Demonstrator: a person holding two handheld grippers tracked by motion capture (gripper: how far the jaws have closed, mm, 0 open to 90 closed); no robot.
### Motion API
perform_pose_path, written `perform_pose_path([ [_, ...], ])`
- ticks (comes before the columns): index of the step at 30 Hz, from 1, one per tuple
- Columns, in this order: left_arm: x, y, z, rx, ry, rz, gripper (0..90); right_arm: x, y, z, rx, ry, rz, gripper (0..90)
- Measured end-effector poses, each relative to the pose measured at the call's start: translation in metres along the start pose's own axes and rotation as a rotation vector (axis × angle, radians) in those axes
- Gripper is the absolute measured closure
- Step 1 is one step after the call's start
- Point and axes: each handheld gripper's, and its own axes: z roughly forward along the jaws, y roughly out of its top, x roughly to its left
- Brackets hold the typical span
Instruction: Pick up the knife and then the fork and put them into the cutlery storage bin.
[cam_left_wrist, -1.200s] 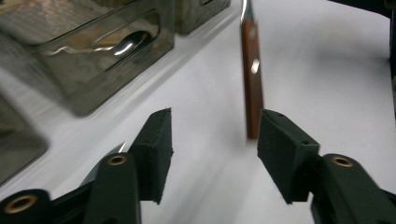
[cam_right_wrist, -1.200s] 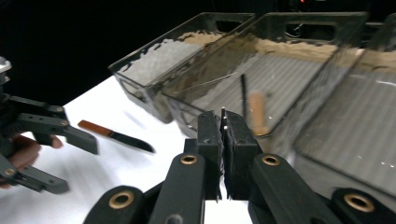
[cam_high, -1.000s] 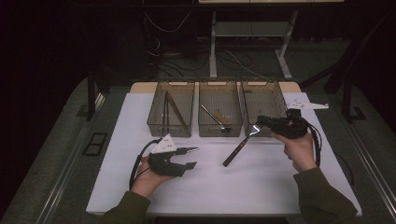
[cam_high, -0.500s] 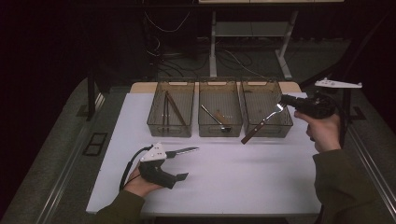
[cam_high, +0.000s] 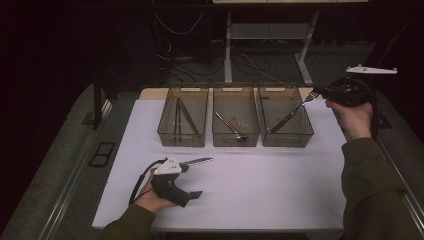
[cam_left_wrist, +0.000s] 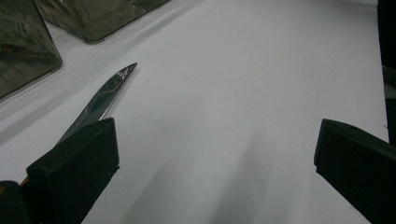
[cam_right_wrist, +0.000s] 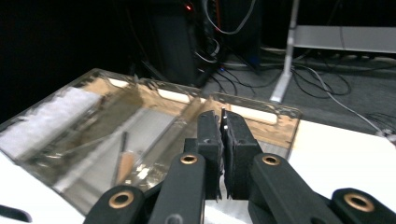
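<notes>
My left gripper (cam_high: 192, 177) rests low on the white table (cam_high: 260, 185) at the front left, jaws wide apart. They have just been opening. A knife (cam_high: 197, 161) lies on the table along one jaw; in the left gripper view its blade (cam_left_wrist: 105, 95) pokes out past the left fingertip (cam_left_wrist: 74, 172), and nothing sits between the pads. My right gripper (cam_high: 330, 93) is raised at the far right, shut on the head of a fork (cam_high: 290, 116). The fork's handle slants down into the right-hand bin (cam_high: 287, 142). A thin metal edge (cam_right_wrist: 223, 116) shows between the shut jaws.
Three clear bins stand in a row at the back of the table. The left bin (cam_high: 181, 140) holds long dark sticks and the middle bin (cam_high: 235, 141) a spoon-like utensil. Dark floor with cables and a table leg lies beyond.
The right gripper carried the fork right and upward, from the table's middle to above the right bin. The left gripper's jaws opened and the knife now lies exposed beside one jaw.
</notes>
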Motion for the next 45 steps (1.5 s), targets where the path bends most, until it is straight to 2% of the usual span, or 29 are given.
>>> perform_pose_path([
  [3, 0.0, 0.0, 0.0, 0.001, -0.002, -0.004, 0.0, -0.007, -0.003, 0.011, 0.013, -0.022, 0.005, 86.3],
  [6, 0.0, 0.0, 0.001, 0.005, -0.006, 0.001, 0.0, -0.013, -0.011, 0.024, 0.05, -0.028, 0.021, 86.3],
  [14, -0.001, 0.0, 0.002, 0.009, -0.005, 0.003, 0.0, -0.015, -0.032, 0.056, 0.152, -0.016, 0.037, 86.2],
  [21, -0.001, 0.0, 0.002, 0.014, -0.008, 0.004, 0.0, -0.018, -0.037, 0.065, 0.167, -0.011, 0.057, 85.6],
  [28, -0.001, 0.001, 0.002, 0.017, -0.01, 0.007, 0.0, -0.029, -0.048, 0.074, 0.193, -0.096, 0.046, 80.4],
  [30, -0.001, 0.001, 0.003, 0.017, -0.011, 0.006, 0.0, -0.032, -0.052, 0.076, 0.203, -0.119, 0.048, 76.3],
  [32, -0.001, 0.001, 0.003, 0.017, -0.011, 0.007, 0.0, -0.033, -0.054, 0.077, 0.21, -0.138, 0.042, 67.4],
  [33, -0.001, 0.001, 0.002, 0.017, -0.012, 0.007, 0.0, -0.034, -0.054, 0.077, 0.203, -0.15, 0.038, 62.0],
  [36, -0.001, 0.001, 0.003, 0.016, -0.012, 0.006, 0.0, -0.036, -0.053, 0.074, 0.184, -0.164, 0.049, 53.3],
  [41, -0.001, 0.001, 0.003, 0.02, -0.01, 0.006, 0.0, -0.036, -0.051, 0.068, 0.161, -0.147, 0.064, 41.5],
  [45, -0.001, 0.001, 0.003, 0.02, -0.007, 0.007, 0.0, -0.031, -0.055, 0.061, 0.136, -0.106, 0.069, 34.6],
])
